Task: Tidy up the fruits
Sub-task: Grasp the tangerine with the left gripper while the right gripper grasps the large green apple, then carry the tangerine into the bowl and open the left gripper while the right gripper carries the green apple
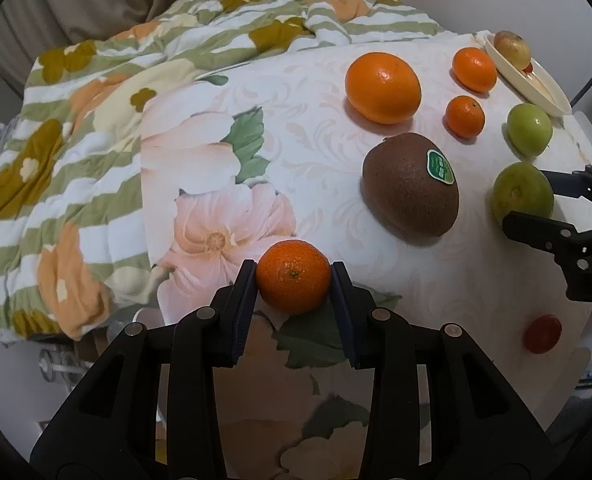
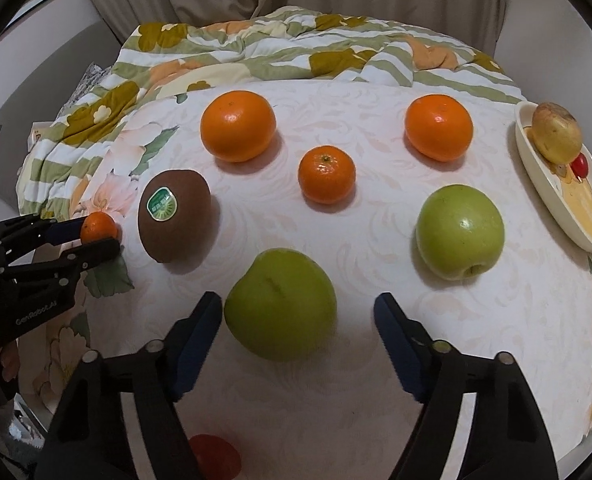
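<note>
Left tool (image 1: 293,285) was pinching a small mandarin (image 1: 293,282) at the tabletop's left edge, ready to lift. Right tool (image 2: 297,318) was spread around a green apple (image 2: 280,304) near the front edge, pads not touching both sides. Plate (image 2: 535,184) sat at the right edge, likely the destination.

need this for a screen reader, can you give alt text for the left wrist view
The left gripper is shut on a small mandarin on a floral tablecloth. Beyond lie a kiwi, three more orange fruits and two green apples; the right gripper straddles the nearer apple.
</note>
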Tool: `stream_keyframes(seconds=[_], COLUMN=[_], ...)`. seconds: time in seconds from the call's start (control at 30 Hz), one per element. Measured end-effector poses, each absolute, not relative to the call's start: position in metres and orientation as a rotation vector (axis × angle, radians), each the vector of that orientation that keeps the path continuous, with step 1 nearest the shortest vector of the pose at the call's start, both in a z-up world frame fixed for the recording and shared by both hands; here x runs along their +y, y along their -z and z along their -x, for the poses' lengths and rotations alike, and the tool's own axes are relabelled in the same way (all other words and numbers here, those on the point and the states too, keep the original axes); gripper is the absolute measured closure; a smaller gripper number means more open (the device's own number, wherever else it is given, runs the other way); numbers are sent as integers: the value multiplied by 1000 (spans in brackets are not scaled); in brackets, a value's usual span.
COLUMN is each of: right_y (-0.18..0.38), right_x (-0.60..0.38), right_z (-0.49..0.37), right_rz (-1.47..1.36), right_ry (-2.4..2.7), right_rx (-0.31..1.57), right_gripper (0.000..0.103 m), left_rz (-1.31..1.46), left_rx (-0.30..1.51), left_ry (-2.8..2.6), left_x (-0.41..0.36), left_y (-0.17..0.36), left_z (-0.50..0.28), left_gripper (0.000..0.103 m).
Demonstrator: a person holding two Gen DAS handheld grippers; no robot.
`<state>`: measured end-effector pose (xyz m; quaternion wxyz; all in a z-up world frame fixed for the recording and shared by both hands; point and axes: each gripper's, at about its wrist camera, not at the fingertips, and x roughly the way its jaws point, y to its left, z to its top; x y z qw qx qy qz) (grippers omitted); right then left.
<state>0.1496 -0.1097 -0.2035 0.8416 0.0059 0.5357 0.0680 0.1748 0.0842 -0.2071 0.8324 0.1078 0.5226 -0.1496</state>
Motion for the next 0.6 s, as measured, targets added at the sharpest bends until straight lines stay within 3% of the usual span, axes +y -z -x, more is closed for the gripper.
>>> stream_keyframes(seconds=[0.23,0.6], right_y=[209,189], right_x=[-104,-97], right_z=[-153,-147], right_rz=[-15,-10], right_ry=[-158,-191], right_rx=[1152,1099], right_gripper=[52,52], left_rz=[-189,-137], left_rx=[1116,1102], left_ry=[300,261], left_x=[89,99], left_y=[207,193], left_z=[-168,-155], left_gripper=[59,59])
